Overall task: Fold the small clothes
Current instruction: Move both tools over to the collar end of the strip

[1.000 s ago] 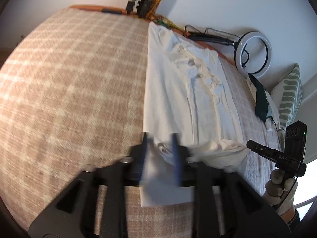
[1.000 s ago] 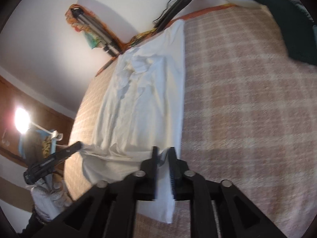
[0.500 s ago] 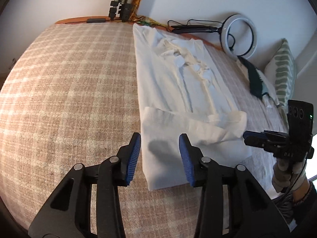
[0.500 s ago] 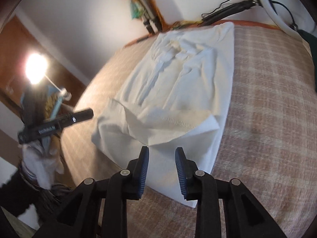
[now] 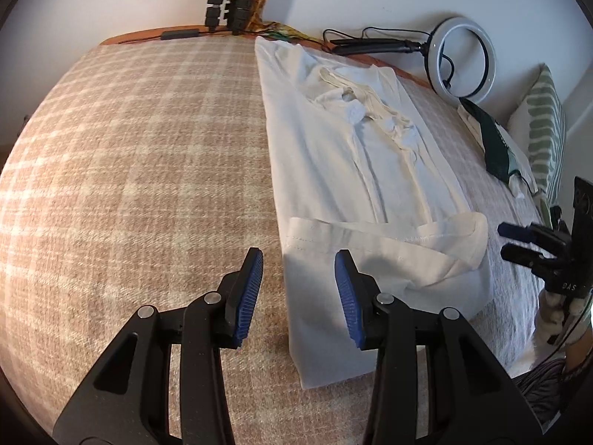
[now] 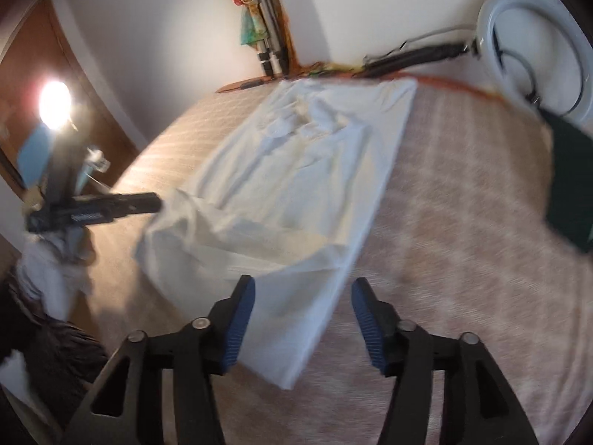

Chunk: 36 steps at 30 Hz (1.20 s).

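Observation:
A white garment (image 5: 355,170) lies lengthwise on the plaid bed cover (image 5: 129,170), its near hem flipped up into a loose fold (image 5: 385,244). My left gripper (image 5: 298,278) hovers open above the garment's near left edge, with nothing between its blue pads. In the right wrist view the same garment (image 6: 304,170) shows blurred. My right gripper (image 6: 304,307) hangs over its near right corner; its jaws are opening and the pads press on nothing. The right gripper also appears at the far right of the left wrist view (image 5: 519,241), beside the folded hem.
A ring light (image 5: 463,63) and a dark tripod (image 5: 226,3) stand at the bed's far end against the wall. A dark green cloth (image 5: 496,144) and a striped pillow (image 5: 545,129) lie on the right. A bright lamp (image 6: 53,104) glows left in the right wrist view.
Both grippers let go of the garment's near hem, which now lies flipped up over the garment. The right gripper's jaws have spread much wider and its view has rolled.

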Each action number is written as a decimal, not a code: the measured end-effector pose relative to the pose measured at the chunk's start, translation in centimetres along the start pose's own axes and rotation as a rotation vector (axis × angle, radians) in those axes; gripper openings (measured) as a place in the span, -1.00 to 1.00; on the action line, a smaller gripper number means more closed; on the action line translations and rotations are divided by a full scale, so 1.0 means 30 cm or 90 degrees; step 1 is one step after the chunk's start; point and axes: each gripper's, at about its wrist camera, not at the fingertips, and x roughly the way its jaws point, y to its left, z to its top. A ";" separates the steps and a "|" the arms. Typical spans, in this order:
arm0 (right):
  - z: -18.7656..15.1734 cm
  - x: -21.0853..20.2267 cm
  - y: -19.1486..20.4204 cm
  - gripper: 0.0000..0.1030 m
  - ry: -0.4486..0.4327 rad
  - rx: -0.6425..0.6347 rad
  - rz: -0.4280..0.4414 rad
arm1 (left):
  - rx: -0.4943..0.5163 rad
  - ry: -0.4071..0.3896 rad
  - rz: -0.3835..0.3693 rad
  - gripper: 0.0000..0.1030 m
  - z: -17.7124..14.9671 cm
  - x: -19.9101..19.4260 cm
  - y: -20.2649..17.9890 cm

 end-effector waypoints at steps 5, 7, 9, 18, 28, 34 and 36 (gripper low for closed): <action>-0.001 0.067 -0.020 -0.13 0.022 -0.011 -0.020 | 0.010 -0.001 0.001 -0.24 0.012 0.020 -0.015; 0.010 0.080 -0.011 -0.14 0.015 -0.027 -0.030 | 0.020 -0.003 0.006 -0.56 0.013 0.024 -0.025; 0.023 0.087 -0.007 -0.14 0.006 -0.034 -0.037 | 0.022 0.000 0.009 -0.76 0.014 0.031 -0.027; 0.056 0.111 -0.031 -1.00 -0.001 0.009 -0.020 | 0.013 -0.019 0.019 -0.97 0.019 0.028 -0.020; 0.069 0.112 -0.089 -0.52 -0.001 0.073 -0.037 | 0.005 -0.037 0.053 -0.96 0.028 0.012 -0.012; 0.091 0.050 -0.088 -0.31 -0.047 0.068 -0.062 | 0.034 -0.069 0.080 -0.95 0.053 -0.022 -0.027; 0.096 0.034 -0.080 -0.28 -0.066 0.064 -0.073 | 0.040 -0.076 0.085 -0.95 0.065 -0.026 -0.035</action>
